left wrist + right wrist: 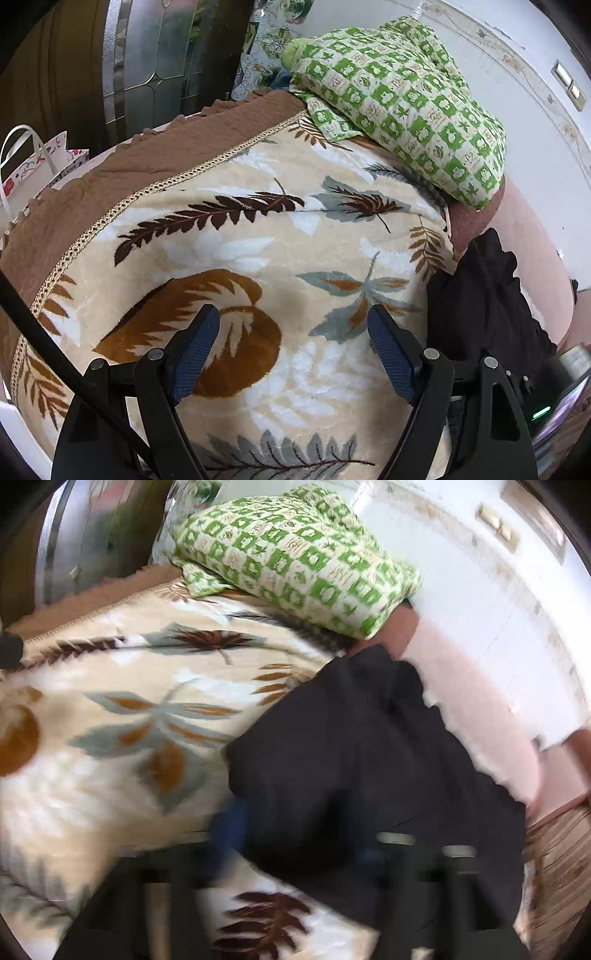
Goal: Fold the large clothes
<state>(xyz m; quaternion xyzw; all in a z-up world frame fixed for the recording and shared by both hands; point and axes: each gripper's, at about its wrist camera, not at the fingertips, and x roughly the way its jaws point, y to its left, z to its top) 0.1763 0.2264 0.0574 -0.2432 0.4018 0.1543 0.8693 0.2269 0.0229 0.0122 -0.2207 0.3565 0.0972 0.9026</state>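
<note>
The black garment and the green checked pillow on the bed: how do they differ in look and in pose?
The black garment is plain and dark; the green checked pillow carries a pattern of green and cream squares. The garment lies limp and crumpled near the right gripper; the pillow is plump and sits farther away, toward the wall. Both rest on the leaf-patterned blanket.

light: bright, even, soft shadows | left wrist view: sharp | right wrist view: motion-blurred | edges: fisheye-bent, dark corners
</note>
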